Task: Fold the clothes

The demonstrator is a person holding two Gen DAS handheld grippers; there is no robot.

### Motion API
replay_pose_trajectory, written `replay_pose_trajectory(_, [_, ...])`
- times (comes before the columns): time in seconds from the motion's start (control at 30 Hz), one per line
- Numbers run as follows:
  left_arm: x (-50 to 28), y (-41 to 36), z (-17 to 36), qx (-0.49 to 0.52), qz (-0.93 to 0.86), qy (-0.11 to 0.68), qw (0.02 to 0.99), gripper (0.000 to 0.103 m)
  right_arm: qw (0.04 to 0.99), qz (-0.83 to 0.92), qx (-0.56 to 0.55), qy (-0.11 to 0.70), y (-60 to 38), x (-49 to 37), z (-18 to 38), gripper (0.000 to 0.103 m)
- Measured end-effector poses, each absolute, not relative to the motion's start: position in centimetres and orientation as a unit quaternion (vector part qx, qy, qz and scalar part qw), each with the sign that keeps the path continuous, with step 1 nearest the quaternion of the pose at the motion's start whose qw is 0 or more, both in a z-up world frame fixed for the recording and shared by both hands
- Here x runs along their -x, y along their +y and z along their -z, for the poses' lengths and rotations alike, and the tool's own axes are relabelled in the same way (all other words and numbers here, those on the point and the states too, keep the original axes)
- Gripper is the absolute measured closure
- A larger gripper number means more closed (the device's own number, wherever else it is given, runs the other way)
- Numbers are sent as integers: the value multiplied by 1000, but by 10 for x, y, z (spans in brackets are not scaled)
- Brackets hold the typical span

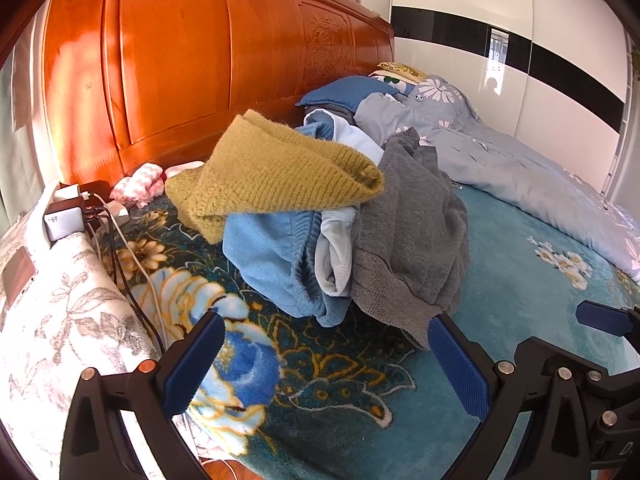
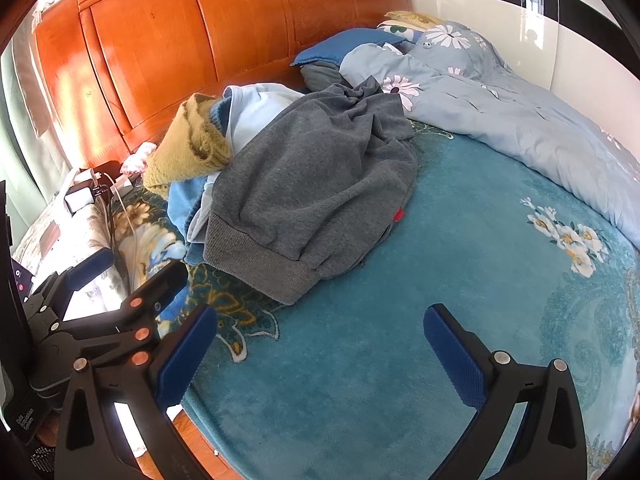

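**Soft heap, nothing in my tongs**

The clothes sit in one heap on the teal blanket [image 2: 360, 360] near the headboard [image 1: 180, 60], just ahead of both my tongs. My left gripper [image 1: 324, 364] and right gripper [image 2: 320, 354] both stand wide apart with only blanket between the pads, touching no garment.

On top and nearest lies the grey sweatshirt [image 2: 312, 184]: thick, limp fleece, light enough to lift but sure to sag and drag its neighbours. Its ribbed hem [image 2: 256, 268] faces me and looks the firmest place to pinch, one corner per gripper. The mustard knit [image 1: 276, 168] is fluffy and stretchy; I judge it will snag and pull long if taken by a single edge. The blue fleece [image 1: 272, 252] and a pale garment [image 1: 336, 256] are wedged beneath.

Sleeves and necklines are buried, so I cannot tell which way any piece lies; the pale one may be a lining rather than a separate garment. The chargers [image 1: 76, 208] and cables [image 1: 120, 248] lie just beside the heap.
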State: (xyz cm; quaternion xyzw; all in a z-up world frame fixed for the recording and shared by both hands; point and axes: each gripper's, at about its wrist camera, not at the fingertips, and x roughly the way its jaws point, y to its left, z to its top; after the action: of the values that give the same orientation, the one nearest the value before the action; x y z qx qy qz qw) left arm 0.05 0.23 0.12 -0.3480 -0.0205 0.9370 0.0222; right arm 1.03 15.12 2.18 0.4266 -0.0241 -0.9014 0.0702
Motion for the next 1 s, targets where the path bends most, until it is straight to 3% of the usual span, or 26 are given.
replay_pose_trajectory(0.67, [-4,11,-3,334,-942,9,31,0,63,903,-424,-24,154,-12,-24,0])
replay_pose_trajectory(1.0, [-6,6,-3,332,-942,-13,46,0,63,906,-419,-23,154,-13,-28,0])
